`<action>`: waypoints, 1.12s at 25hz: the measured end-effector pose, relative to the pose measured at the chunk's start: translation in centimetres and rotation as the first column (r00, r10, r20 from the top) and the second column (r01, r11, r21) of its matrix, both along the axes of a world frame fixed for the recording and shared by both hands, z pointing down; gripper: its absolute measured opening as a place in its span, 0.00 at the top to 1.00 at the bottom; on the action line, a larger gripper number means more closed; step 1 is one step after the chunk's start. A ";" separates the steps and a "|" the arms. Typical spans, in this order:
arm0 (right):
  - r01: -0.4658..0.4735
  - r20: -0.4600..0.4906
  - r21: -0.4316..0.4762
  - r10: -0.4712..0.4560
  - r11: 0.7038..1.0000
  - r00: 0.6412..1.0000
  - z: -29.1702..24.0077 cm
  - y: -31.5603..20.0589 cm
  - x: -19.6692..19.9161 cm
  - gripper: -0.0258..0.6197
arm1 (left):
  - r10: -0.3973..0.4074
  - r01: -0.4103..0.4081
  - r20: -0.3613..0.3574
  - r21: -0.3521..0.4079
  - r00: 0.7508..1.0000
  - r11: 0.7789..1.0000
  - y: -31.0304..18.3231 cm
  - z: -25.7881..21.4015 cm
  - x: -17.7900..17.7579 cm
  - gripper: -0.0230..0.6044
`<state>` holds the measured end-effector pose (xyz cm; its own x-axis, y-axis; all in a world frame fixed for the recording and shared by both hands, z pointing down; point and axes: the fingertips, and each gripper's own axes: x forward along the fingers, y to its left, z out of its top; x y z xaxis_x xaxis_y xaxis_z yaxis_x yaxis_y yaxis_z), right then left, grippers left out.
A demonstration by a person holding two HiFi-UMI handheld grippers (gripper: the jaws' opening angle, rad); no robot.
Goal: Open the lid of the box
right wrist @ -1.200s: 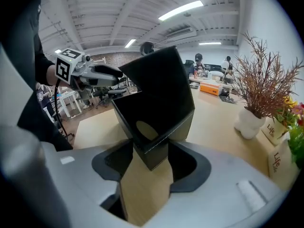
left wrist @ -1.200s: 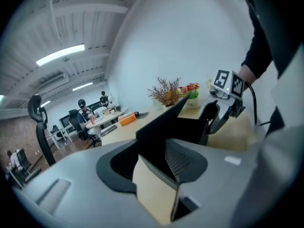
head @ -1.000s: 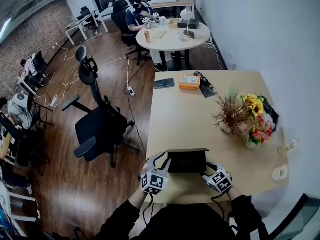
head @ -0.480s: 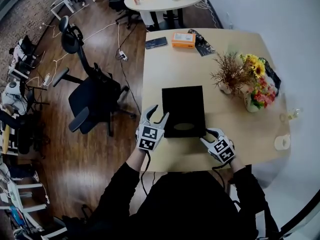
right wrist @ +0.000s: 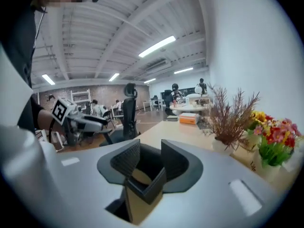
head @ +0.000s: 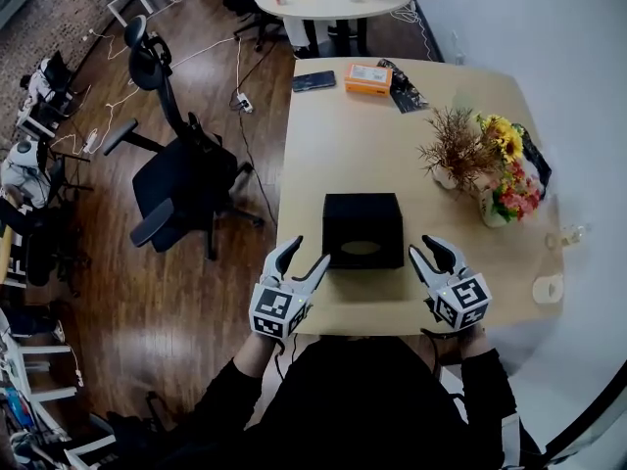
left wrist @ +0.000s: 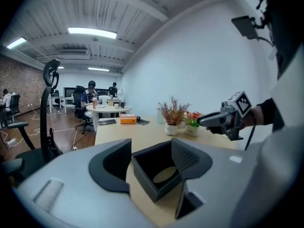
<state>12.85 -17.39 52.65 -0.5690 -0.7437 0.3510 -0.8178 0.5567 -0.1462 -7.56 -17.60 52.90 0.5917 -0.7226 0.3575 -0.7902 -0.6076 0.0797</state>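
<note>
1. The black box (head: 362, 225) sits on the bench (head: 343, 145) in the lower middle of the head view, near the edge closest to the person.
2. In the left gripper view the box looks open at the top, with dark inner walls around a pale oval.
3. The left claw (head: 309, 253) is at the box's lower left corner. Its jaws are spread wide and opening.
4. One left fingertip lies just beside the box's left wall. In the left gripper view a corner of the box shows between the jaws, but the pads do not press on it.
5. The right claw (head: 429, 251) is at the box's lower right corner. Its jaws are partly apart and closing.
6. In the right gripper view a box corner shows in the gap, and neither pad pinches it.
7. An orange carton (head: 370, 76), a phone (head: 313, 80) and a dark packet (head: 404, 94) lie at the far end of the bench, in the upper part of the frame.
8. A dried plant (head: 456, 150) and flowers (head: 505, 179) stand at the right of the frame, well apart from the box.
9. An office chair (head: 186, 184) stands on the wooden floor to the left of the bench.
</note>
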 end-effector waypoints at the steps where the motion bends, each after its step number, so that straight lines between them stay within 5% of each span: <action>1: -0.015 0.028 0.033 0.014 0.999 1.000 -1.8 -0.2 0.0 0.75 | 0.009 -0.009 -0.015 0.011 1.000 1.000 0.7 -0.9 0.2 0.57; 10: -0.039 0.082 0.248 0.019 0.968 0.996 -11.3 1.6 -2.4 0.79 | 0.131 -0.122 -0.085 0.102 0.988 0.987 5.7 -6.3 3.4 0.57; 16: -0.041 0.105 0.356 0.004 0.934 0.994 -13.8 3.6 -4.3 0.86 | 0.111 -0.122 0.054 0.335 0.992 0.934 5.9 -11.1 4.2 0.70; 20: -0.019 0.096 0.371 -0.018 0.928 0.995 -13.9 4.2 -5.1 0.89 | 0.117 -0.124 0.039 0.342 0.992 0.931 5.8 -11.9 4.7 0.75; 25: -0.007 0.094 0.375 -0.030 0.927 0.995 -13.5 4.4 -5.1 0.95 | 0.103 -0.075 -0.088 0.284 0.991 0.956 5.6 -11.4 5.4 0.76; 28: 0.014 0.082 0.375 -0.049 0.927 0.995 -13.3 4.5 -5.5 0.96 | 0.098 -0.073 -0.084 0.269 0.992 0.960 5.5 -11.1 5.2 0.77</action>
